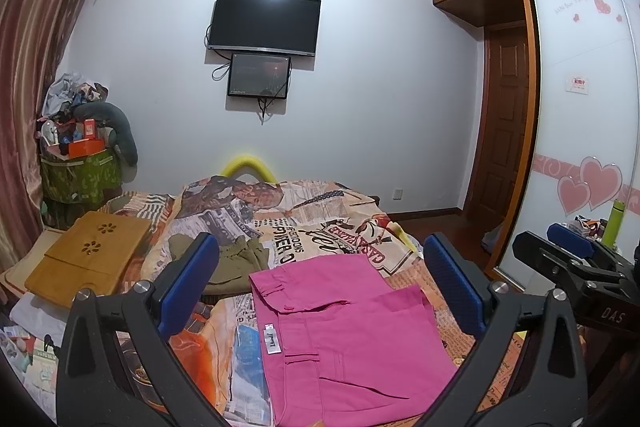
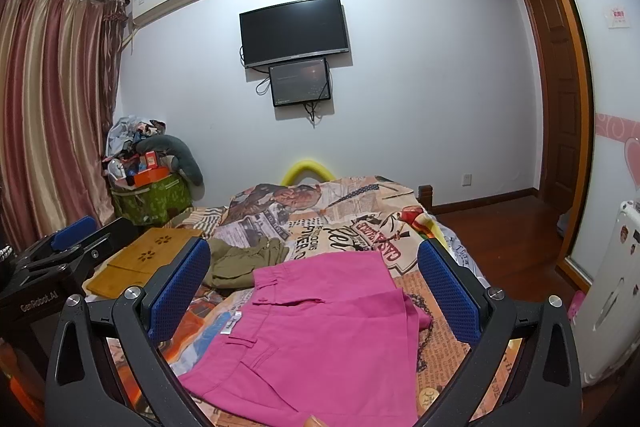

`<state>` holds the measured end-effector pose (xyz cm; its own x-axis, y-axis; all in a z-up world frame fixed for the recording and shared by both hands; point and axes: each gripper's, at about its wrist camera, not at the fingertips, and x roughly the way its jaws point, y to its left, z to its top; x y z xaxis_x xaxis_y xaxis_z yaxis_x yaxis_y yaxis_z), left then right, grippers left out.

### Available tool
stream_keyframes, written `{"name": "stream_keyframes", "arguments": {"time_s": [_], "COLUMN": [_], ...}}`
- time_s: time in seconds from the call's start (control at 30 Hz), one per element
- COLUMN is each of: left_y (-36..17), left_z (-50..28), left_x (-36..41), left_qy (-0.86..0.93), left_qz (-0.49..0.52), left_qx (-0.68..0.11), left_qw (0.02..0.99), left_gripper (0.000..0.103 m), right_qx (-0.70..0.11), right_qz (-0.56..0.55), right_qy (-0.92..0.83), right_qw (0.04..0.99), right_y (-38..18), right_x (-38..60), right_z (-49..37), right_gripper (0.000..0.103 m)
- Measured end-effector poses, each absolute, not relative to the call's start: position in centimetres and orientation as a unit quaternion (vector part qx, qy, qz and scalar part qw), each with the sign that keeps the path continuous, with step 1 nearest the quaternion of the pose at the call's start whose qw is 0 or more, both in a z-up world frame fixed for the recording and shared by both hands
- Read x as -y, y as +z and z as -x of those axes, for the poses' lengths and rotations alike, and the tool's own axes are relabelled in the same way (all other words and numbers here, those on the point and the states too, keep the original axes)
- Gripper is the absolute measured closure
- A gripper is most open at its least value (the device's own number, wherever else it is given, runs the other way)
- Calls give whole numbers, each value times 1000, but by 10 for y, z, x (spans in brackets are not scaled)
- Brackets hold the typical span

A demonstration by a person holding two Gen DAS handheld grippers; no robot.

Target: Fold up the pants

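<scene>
Pink pants [image 1: 344, 331] lie folded flat on the patterned bedspread [image 1: 320, 223], waistband toward the left, a white label showing. In the right wrist view the pink pants [image 2: 320, 331] fill the space below and between the fingers. My left gripper [image 1: 320, 291] hovers above them, open, with nothing between its blue pads [image 1: 188, 283]. My right gripper [image 2: 316, 291] is also open and empty above the pants. The right gripper [image 1: 572, 259] shows at the right edge of the left wrist view, and the left gripper [image 2: 72, 243] at the left edge of the right wrist view.
Olive-green clothing [image 1: 236, 263] lies crumpled just beyond the pants. A wooden lap tray [image 1: 88, 251] rests on the bed's left side. A cluttered green bin [image 1: 80, 175] stands by the curtain. Wardrobe sliding doors [image 1: 580, 127] and wooden floor are to the right.
</scene>
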<state>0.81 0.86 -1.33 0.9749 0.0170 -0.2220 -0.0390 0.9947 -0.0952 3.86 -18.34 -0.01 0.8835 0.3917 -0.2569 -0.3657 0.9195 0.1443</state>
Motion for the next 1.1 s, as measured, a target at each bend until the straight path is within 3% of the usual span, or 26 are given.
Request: {"name": "stream_keyframes", "arguments": {"time_s": [1.1], "left_y": [-10], "left_z": [-5], "left_x": [-5], "left_qy": [16], "left_qz": [40], "left_qx": [-108], "left_qw": [993], "left_gripper": [0], "right_qx": [-144], "right_qz": [-50], "right_qy": [198], "right_qw": [968], "right_y": [4], "right_x": [184], "right_z": [-40], "right_gripper": [0]}}
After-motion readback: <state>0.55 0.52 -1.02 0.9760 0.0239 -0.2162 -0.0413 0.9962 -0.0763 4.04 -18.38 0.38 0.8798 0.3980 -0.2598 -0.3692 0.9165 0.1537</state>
